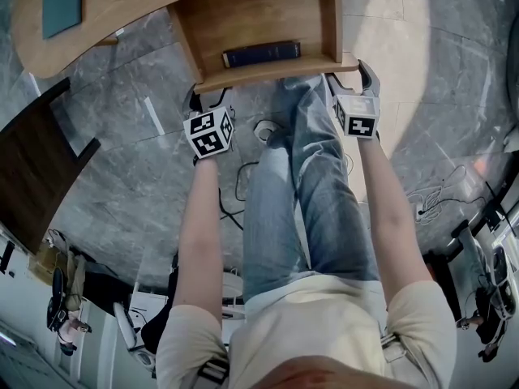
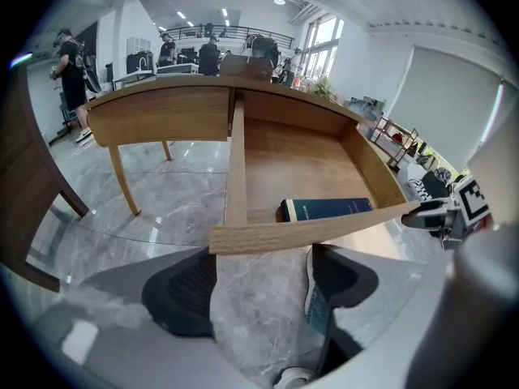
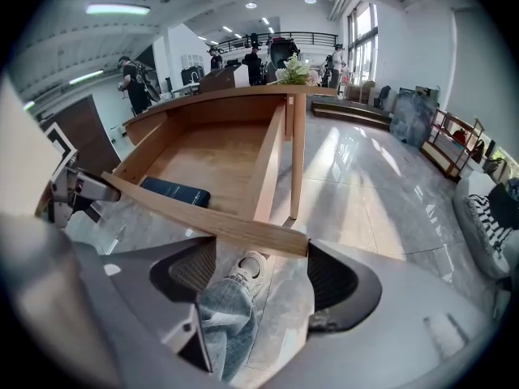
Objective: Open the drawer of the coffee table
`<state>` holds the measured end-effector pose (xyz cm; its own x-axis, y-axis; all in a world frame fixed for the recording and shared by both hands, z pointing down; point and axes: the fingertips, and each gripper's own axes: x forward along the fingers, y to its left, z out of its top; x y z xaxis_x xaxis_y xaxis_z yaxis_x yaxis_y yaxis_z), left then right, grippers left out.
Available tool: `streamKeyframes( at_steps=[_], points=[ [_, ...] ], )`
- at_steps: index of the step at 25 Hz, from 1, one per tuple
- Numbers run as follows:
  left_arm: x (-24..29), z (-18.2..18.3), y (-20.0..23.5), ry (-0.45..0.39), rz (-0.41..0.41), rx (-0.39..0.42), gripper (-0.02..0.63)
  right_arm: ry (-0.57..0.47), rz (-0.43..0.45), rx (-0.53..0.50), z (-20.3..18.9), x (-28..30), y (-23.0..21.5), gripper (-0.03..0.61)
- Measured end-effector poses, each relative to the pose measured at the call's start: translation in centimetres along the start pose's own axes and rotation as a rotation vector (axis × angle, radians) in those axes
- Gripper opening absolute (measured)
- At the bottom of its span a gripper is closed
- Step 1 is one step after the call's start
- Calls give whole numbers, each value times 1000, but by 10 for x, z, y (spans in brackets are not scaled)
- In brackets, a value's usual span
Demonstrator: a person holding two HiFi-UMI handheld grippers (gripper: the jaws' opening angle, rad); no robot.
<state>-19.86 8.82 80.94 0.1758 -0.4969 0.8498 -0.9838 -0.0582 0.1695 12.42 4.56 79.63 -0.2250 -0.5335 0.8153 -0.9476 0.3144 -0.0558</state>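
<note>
Blue book (image 1: 261,53) (perhaps a notebook).

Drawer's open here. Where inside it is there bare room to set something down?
The drawer floor is bare from the blue book back to the rear wall. The front strip is crowded: the book lies along the front panel, with the left gripper and right gripper open at its ends.

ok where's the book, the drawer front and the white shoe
book (image 1: 261,53), head view, middle of its blue face
drawer front (image 2: 308,234), left gripper view, middle of the wooden panel
white shoe (image 3: 243,267), right gripper view, its toe
</note>
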Motion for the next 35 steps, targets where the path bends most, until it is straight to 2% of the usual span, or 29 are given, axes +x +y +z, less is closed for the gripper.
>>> streamKeyframes(
  at_steps=[4,8,10,13,17,20,23,27,35],
  points=[
    [-18,4,-4,-11,-4,-10,377,0,-3,10,5,-16,2,335],
    [-42,13,-8,-30,12,-23,345,20,-2,-16,3,-34,4,271],
    [-57,26,-7,-72,26,-54,286,14,-3,-20,2,-41,5,217],
    [-81,43,-7,-120,40,-76,237,26,-4,-14,23,-66,16,152],
    [-116,63,-10,-164,71,-96,103,-57,-3,9,61,-100,29,64],
    [-145,75,-15,-196,80,-119,66,-86,6,24,80,-128,41,4],
    [-173,87,-24,-224,81,-122,2,-84,26,6,88,-153,55,3],
    [-209,99,-38,-256,57,-130,2,-143,67,-40,117,-190,80,3],
    [-295,119,-80,-313,-26,-123,2,-277,149,-27,174,-279,118,2]
  ],
)
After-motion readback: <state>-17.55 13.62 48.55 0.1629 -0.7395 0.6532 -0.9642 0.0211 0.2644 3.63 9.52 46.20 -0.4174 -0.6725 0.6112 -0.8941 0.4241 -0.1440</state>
